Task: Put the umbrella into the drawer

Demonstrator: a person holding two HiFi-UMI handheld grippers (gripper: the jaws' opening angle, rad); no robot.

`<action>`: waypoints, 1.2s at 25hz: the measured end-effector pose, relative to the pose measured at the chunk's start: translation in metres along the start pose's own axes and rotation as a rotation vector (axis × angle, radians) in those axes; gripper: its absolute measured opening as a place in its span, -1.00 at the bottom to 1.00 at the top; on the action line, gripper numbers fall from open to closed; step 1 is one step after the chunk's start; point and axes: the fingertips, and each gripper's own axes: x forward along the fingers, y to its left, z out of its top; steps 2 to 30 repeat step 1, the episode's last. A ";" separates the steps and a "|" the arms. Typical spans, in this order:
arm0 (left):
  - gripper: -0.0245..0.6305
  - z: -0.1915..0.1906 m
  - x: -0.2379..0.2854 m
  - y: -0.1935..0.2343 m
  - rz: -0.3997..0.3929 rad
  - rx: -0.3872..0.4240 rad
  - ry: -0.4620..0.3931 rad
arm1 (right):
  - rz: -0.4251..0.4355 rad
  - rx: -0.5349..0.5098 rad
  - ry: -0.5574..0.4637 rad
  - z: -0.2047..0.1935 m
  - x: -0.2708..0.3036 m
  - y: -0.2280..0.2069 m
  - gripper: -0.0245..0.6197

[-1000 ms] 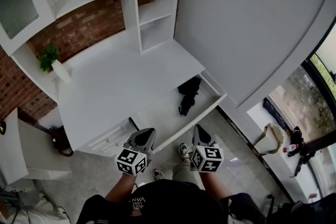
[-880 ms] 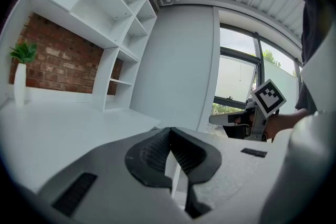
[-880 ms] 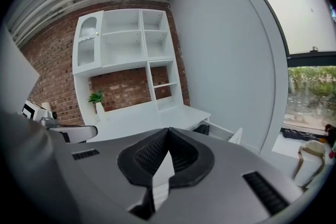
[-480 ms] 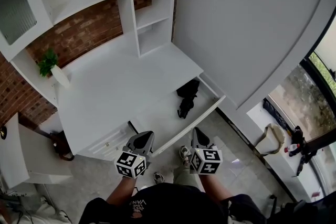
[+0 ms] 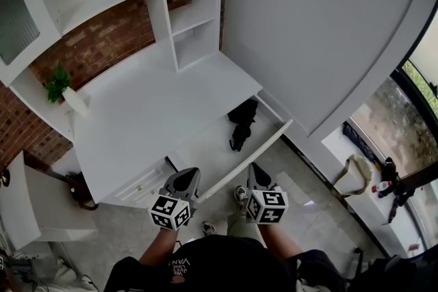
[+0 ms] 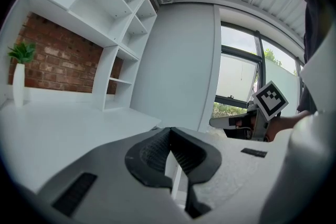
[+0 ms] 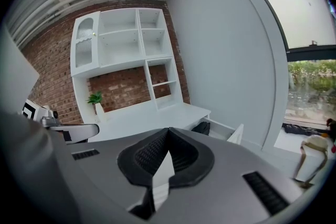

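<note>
Umbrella point(image 5: 242, 124) lies in the open drawer point(image 5: 205, 150), at its far right end. Left gripper point(image 5: 185, 178) and right gripper point(image 5: 258, 174) are both pinched closed on nothing, just short of the drawer's front edge. Placement looks done; at most, closing the drawer is left.

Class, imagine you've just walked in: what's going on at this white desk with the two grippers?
A person stands at the white desk with a gripper in each hand. The black umbrella lies inside the open drawer, toward its right end. The left gripper and right gripper hover side by side just short of the drawer's front edge. Both have their jaws together with nothing between them. The umbrella is in, and the drawer has not been pushed shut.
</note>
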 end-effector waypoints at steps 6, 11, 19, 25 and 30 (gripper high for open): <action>-0.91 0.000 0.002 0.000 0.000 -0.001 0.002 | -0.001 0.001 0.001 0.000 0.001 -0.001 -0.92; -0.91 0.000 0.002 0.000 0.000 -0.001 0.002 | -0.001 0.001 0.001 0.000 0.001 -0.001 -0.92; -0.91 0.000 0.002 0.000 0.000 -0.001 0.002 | -0.001 0.001 0.001 0.000 0.001 -0.001 -0.92; -0.91 0.000 0.002 0.000 0.000 -0.001 0.002 | -0.001 0.001 0.001 0.000 0.001 -0.001 -0.92; -0.91 0.000 0.002 0.000 0.000 -0.001 0.002 | -0.001 0.001 0.001 0.000 0.001 -0.001 -0.92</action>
